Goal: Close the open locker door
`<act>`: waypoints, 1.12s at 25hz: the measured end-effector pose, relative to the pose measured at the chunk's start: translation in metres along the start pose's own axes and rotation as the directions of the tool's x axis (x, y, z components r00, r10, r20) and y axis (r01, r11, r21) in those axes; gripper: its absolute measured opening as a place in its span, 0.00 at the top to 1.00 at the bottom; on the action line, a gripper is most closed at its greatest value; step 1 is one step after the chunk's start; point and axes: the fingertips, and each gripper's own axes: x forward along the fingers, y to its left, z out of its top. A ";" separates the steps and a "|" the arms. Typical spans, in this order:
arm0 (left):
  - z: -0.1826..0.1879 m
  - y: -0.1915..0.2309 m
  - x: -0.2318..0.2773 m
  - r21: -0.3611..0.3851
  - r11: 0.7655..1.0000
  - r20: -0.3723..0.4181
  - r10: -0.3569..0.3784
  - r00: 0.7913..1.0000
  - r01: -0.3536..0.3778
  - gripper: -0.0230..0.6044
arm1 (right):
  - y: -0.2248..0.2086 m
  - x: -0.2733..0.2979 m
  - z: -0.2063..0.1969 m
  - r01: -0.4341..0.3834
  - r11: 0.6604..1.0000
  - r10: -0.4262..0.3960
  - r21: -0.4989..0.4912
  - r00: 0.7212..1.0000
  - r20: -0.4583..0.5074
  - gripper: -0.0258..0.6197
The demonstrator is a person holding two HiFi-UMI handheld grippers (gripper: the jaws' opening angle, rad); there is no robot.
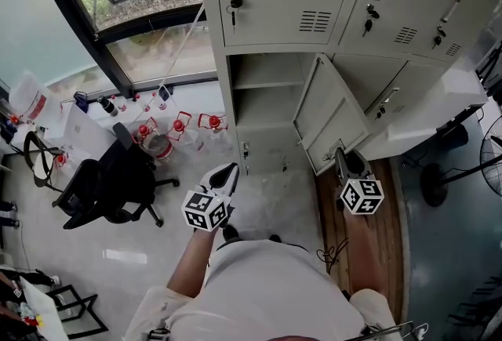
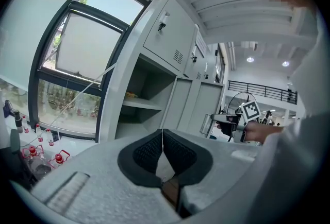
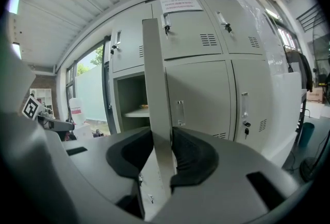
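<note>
The grey locker door (image 1: 329, 116) stands ajar, swung out to the right of its open lower compartment (image 1: 267, 112), which has a shelf inside. My right gripper (image 1: 343, 163) holds the door's free edge. In the right gripper view that edge (image 3: 154, 89) runs upright between the dark pads (image 3: 193, 153), and my right gripper (image 3: 162, 148) is shut on it. My left gripper (image 1: 227, 172) hangs in front of the compartment, apart from the locker. Its pads meet at the tip in the left gripper view (image 2: 163, 138), with nothing between them. The right gripper (image 2: 227, 120) also shows there, at the door.
A black office chair (image 1: 110, 183) and several red-capped bottles (image 1: 180, 128) stand on the floor at the left by the window. A white table (image 1: 439, 108) and a floor fan (image 1: 471, 167) are at the right. A wooden board (image 1: 376, 253) lies under my right arm.
</note>
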 end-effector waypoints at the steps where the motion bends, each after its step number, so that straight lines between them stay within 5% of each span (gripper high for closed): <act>1: 0.000 0.000 0.000 0.001 1.000 -0.001 -0.002 1.000 0.002 0.94 | 0.005 0.001 0.000 -0.011 1.000 0.011 -0.004 1.000 -0.001 0.79; 28: -0.011 0.020 -0.022 -0.034 0.999 0.003 0.004 1.000 -0.004 0.94 | 0.093 0.011 -0.008 -0.150 0.984 0.149 -0.096 0.989 -0.027 0.73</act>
